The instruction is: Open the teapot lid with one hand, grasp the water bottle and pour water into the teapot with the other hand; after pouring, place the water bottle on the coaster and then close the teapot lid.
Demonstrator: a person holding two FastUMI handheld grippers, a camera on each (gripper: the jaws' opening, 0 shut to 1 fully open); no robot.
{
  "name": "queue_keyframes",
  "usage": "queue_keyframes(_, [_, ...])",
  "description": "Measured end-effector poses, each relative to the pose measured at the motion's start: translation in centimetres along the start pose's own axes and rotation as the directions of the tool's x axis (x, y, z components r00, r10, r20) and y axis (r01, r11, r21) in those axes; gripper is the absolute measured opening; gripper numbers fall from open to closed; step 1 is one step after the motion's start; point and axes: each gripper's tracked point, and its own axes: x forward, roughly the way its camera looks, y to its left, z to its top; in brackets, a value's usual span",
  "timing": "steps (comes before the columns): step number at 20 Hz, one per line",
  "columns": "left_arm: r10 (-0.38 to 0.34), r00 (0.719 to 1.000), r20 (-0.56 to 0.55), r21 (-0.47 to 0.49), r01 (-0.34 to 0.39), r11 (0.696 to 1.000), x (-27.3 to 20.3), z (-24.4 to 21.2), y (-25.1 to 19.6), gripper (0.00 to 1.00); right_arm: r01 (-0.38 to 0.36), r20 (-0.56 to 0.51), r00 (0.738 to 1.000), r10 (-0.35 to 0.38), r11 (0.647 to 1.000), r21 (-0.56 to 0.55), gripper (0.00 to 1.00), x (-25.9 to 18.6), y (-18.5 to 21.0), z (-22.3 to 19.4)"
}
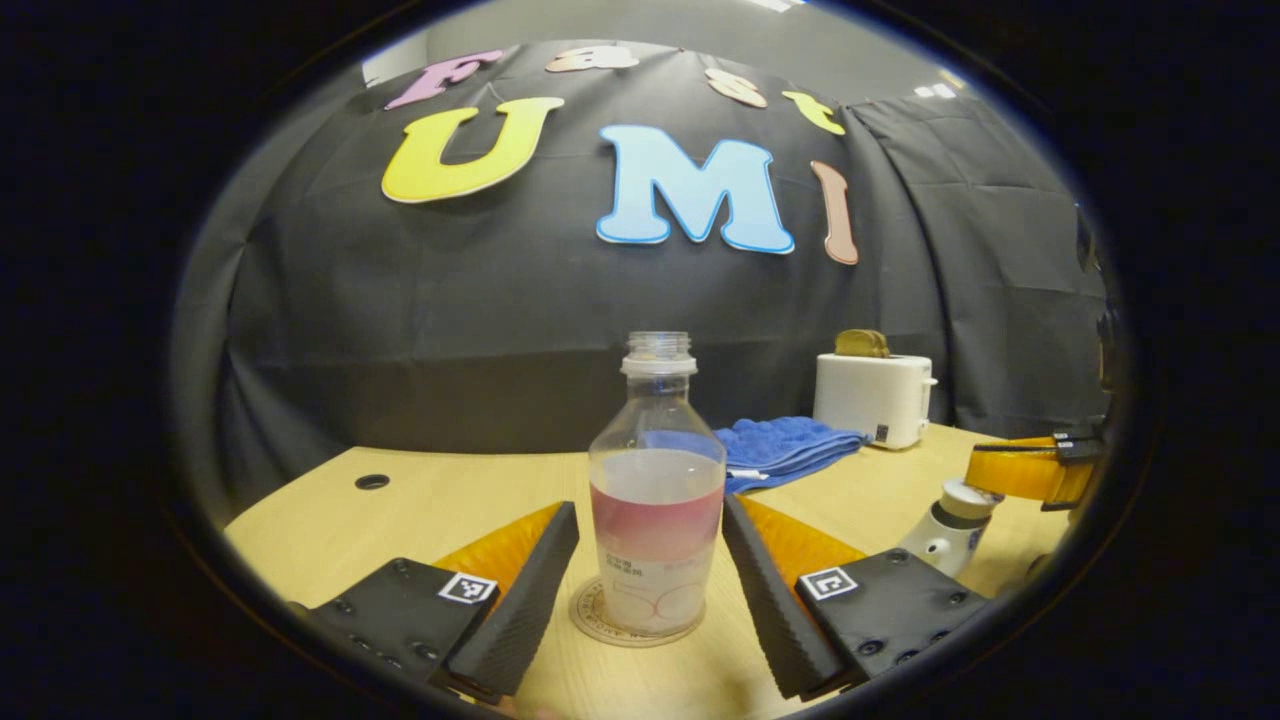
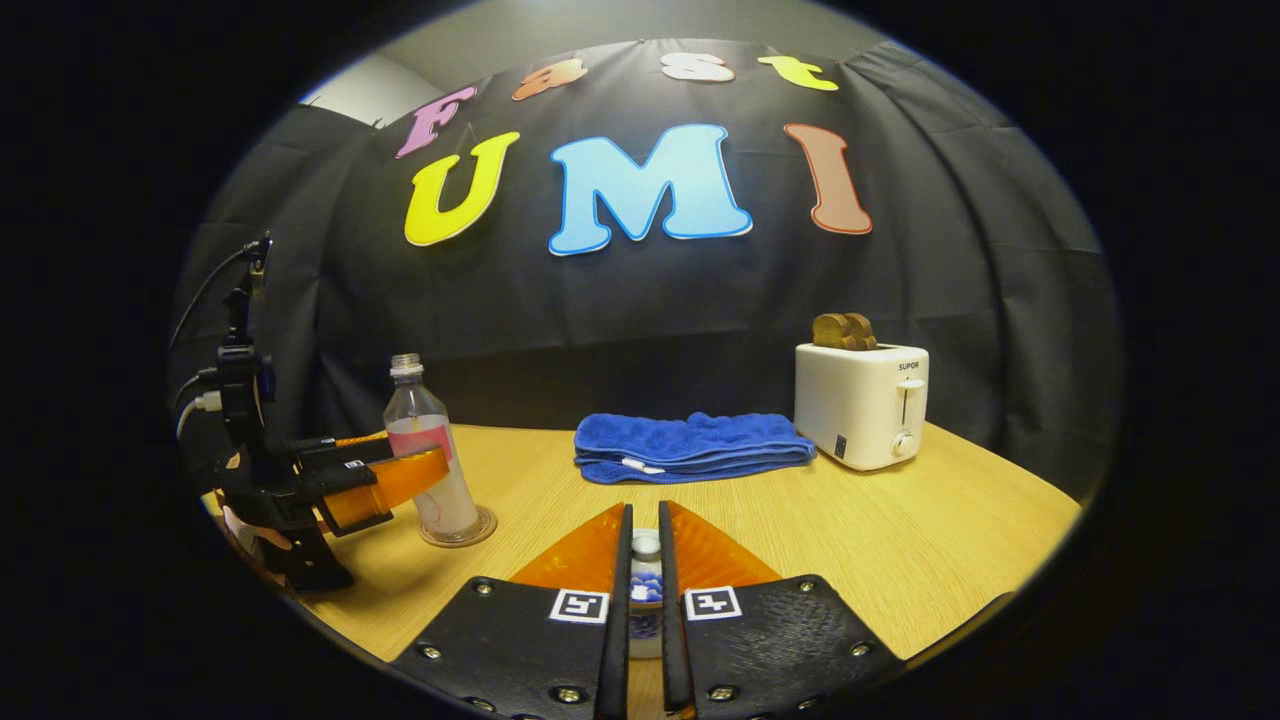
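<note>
An uncapped clear water bottle (image 1: pixel 657 500) with a pink label band stands upright on a round coaster (image 1: pixel 588 612) on the wooden table. My left gripper (image 1: pixel 650 505) is open, one finger on each side of the bottle with small gaps. In the right gripper view, that gripper (image 2: pixel 390 478) flanks the bottle (image 2: pixel 430 470) on the coaster (image 2: pixel 486 527) at the left. My right gripper (image 2: pixel 645 510) is nearly closed on the small white teapot lid (image 2: pixel 645 548); blue pattern shows below it. In the left gripper view, the white teapot (image 1: pixel 945 530) stands at the right under the right gripper (image 1: pixel 1030 470).
A folded blue towel (image 2: pixel 690 447) lies at the back middle of the table (image 2: pixel 900 540). A white toaster (image 2: pixel 862 405) with bread in it stands at the back right. A round hole (image 1: pixel 371 481) is in the tabletop at far left.
</note>
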Motion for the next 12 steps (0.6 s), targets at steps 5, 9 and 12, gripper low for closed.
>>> queue_keyframes(5, [0.008,1.000,-0.003,0.006,-0.008,1.000,-0.8,-0.1,-0.1,1.00,-0.005,-0.005,1.000,0.005,1.000,0.005,0.13,0.3,0.2,-0.3])
queue_keyframes(9, [0.017,1.000,-0.011,0.017,-0.017,1.000,-1.3,-0.6,0.0,1.00,-0.005,-0.032,0.999,0.004,1.000,-0.007,0.14,0.5,0.4,-1.3])
queue_keyframes(12, [0.026,1.000,-0.010,0.013,-0.026,1.000,-2.1,-0.7,0.3,1.00,-0.003,-0.038,0.999,0.003,1.000,-0.013,0.14,0.5,0.4,-1.4])
